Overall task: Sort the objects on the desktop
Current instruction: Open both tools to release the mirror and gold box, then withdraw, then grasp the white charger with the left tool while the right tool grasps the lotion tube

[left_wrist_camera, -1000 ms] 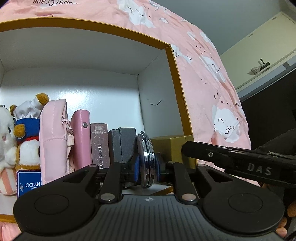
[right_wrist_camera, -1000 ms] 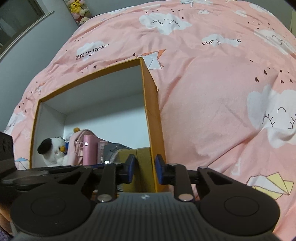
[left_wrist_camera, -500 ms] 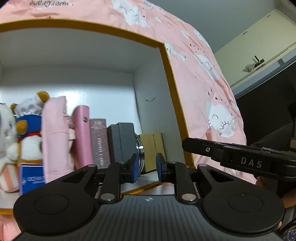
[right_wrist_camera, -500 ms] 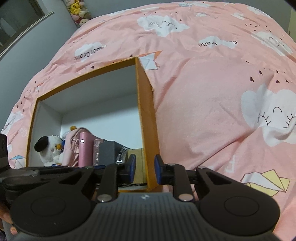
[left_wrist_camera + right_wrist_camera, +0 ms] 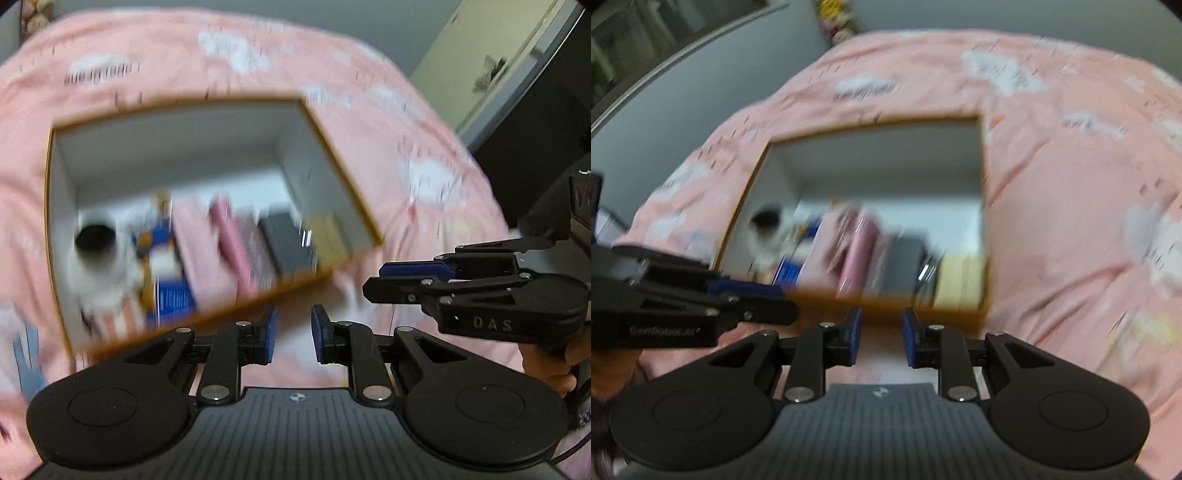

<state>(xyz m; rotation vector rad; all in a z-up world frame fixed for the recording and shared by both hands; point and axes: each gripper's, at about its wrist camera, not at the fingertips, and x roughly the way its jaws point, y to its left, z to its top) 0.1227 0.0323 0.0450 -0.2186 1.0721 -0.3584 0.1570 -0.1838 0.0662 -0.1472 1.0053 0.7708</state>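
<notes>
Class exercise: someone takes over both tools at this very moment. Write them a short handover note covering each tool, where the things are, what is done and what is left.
Left tool: empty, a gap between its pads, outside the box.
Right tool: empty, jaws opening, also outside the box.
The orange-edged box lies on the pink bedspread. Standing in a row inside it: plush toys, pink pouch, dark case, tan box at the right end.
Done: those things are in the box.
Left: the pictures are blurred; no loose item shows on the bedspread. Check around before going on.
</notes>
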